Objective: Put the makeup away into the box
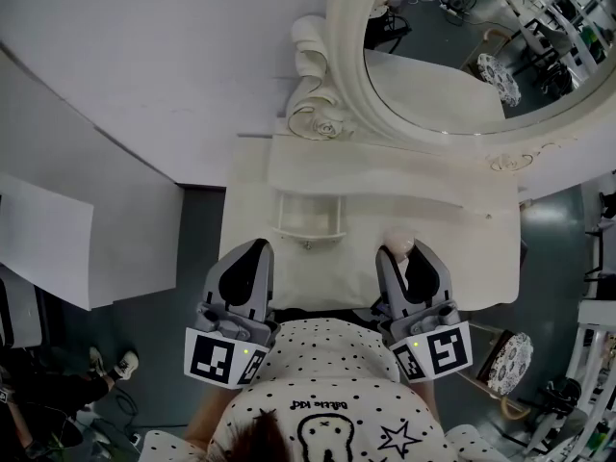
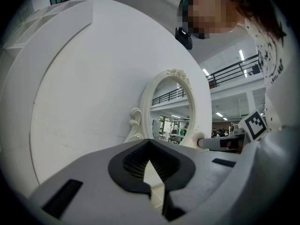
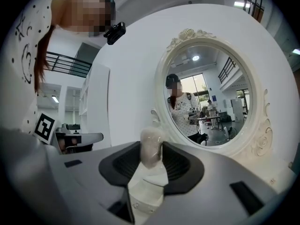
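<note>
Transport step, by my reading: right gripper (image 1: 404,250) is clamping a pale makeup piece (image 1: 397,242) right of frame centre, left gripper (image 1: 262,246) is idling, jaws together and empty; next move needs carrying leftward over the white box (image 1: 310,221), then releasing.

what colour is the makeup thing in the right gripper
Pale milky white, faintly pinkish. The makeup item shows best in the right gripper view.
</note>
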A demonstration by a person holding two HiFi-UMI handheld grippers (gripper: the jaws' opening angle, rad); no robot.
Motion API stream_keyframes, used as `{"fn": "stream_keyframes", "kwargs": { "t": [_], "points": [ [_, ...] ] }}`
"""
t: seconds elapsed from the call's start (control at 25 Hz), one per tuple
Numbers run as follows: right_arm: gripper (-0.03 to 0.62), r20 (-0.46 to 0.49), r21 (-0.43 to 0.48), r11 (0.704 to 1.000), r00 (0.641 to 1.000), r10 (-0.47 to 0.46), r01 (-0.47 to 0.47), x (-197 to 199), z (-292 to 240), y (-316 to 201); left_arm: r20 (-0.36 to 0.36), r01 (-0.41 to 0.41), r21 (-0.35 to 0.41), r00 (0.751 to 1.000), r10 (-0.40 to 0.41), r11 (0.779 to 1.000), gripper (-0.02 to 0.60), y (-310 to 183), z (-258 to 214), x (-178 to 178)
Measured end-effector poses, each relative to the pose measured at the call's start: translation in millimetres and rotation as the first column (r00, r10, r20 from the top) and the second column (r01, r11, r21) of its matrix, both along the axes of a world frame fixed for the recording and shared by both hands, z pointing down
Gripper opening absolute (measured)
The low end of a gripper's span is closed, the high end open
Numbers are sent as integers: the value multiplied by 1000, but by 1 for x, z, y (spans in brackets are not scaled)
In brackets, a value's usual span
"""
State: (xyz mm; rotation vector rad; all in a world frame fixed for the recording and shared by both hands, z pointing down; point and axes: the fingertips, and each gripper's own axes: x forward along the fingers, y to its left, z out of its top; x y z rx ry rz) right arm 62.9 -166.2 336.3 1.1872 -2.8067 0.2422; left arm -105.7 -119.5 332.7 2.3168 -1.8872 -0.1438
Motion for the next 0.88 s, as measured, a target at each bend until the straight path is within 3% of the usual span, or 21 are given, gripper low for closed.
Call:
{"fn": "stream_keyframes", "kwargs": {
  "t": [0.32, 0.52, 0.88],
  "points": [
    [146, -47, -24, 994, 994, -103, 102, -47, 22, -18, -3, 36, -10, 999, -36, 999, -5, -3, 4, -13],
    [146, -126, -38, 985, 977, -171, 168, -70, 45, -26, -11, 48, -26, 999, -49, 999, -5, -9, 8, -15],
    [146, -216, -127, 966, 944, -249, 226, -99, 100, -42, -12, 41, -51, 999, -42, 998, -5, -19, 14, -12]
  ]
}}
